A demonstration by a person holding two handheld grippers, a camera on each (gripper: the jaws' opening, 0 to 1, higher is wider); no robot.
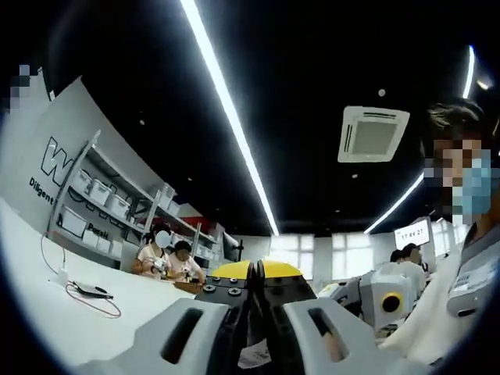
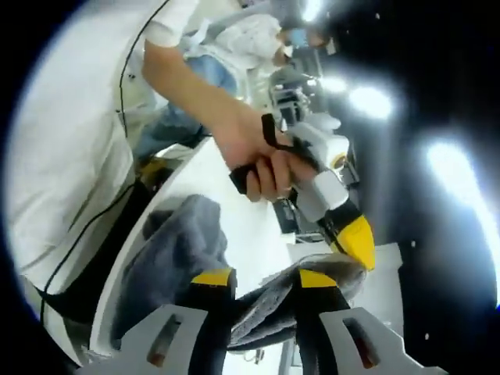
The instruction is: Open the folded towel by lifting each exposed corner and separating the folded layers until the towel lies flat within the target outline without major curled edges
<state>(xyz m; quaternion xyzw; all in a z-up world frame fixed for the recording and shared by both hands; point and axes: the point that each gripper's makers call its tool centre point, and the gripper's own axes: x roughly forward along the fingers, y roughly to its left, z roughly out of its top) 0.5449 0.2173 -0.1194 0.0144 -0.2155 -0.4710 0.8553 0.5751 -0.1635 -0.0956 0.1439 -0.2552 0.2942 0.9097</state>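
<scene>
A grey towel [image 2: 176,258] lies bunched on the white table [image 2: 254,215] in the right gripper view. One raised fold of it runs between the yellow-tipped jaws of my right gripper [image 2: 264,280], which stand a little apart and press on the fold. The same fold rises to the yellow tip of my left gripper [image 2: 353,238], held in a hand [image 2: 250,148]. In the left gripper view, my left gripper [image 1: 255,273] points up at the ceiling with its jaws pressed together. The towel itself is hidden there.
A person in a white shirt [image 2: 70,141] stands close at the table's edge. In the left gripper view, a white bench [image 1: 47,289] carries a red cable [image 1: 94,301]. Seated people [image 1: 168,262] work beyond it, beside wall shelves [image 1: 101,195].
</scene>
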